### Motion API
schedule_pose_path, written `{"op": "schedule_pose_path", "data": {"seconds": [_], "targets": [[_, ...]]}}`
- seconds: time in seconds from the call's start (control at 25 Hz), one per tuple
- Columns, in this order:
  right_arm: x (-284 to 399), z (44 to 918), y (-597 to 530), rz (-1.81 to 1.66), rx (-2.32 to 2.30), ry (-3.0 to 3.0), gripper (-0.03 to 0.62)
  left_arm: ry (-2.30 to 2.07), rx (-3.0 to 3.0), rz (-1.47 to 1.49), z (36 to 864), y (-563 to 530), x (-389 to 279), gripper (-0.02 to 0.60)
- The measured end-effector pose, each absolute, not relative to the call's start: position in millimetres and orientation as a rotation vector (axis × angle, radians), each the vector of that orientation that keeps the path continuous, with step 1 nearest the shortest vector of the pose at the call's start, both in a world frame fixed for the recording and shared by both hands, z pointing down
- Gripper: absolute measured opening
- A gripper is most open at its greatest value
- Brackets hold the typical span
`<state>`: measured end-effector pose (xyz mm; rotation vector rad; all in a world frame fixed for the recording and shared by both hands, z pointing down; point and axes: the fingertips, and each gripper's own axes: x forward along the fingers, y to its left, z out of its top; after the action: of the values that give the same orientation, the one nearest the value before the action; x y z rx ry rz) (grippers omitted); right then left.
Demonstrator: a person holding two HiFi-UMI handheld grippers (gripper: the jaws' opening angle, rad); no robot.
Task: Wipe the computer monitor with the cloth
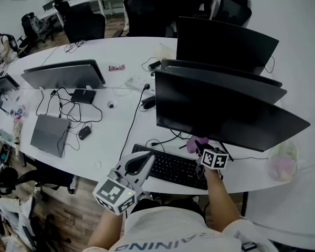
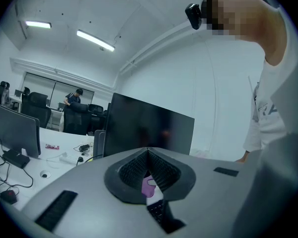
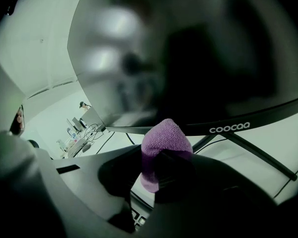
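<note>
A dark monitor (image 1: 220,114) stands at the desk's front, its blank screen (image 3: 198,48) filling the right gripper view. My right gripper (image 1: 198,147) is shut on a purple cloth (image 3: 165,144), held just below the monitor's lower edge, above the keyboard (image 1: 170,167). The cloth (image 1: 195,143) pokes out past the jaws. My left gripper (image 1: 147,160) hovers over the keyboard's left end with its jaws shut and nothing in them; through them the purple cloth (image 2: 149,186) shows far off.
Two more monitors (image 1: 226,43) stand behind the front one, and another (image 1: 63,75) at the left. A laptop (image 1: 50,134), mouse (image 1: 84,133), cables and a power strip (image 1: 136,83) lie on the white desk (image 1: 110,140). A plastic bag (image 1: 283,160) sits at the right.
</note>
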<state>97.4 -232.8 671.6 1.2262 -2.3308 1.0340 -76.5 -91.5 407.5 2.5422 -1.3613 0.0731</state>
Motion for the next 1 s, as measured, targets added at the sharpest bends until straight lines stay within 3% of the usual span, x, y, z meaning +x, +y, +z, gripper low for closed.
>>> {"op": "schedule_pose_path", "data": {"seconds": [1.0], "targets": [[30,670,-234,1.031,1.122,-2.356,0.055,-1.432,2.460,0.029,424,-91,-124,0.008]]}}
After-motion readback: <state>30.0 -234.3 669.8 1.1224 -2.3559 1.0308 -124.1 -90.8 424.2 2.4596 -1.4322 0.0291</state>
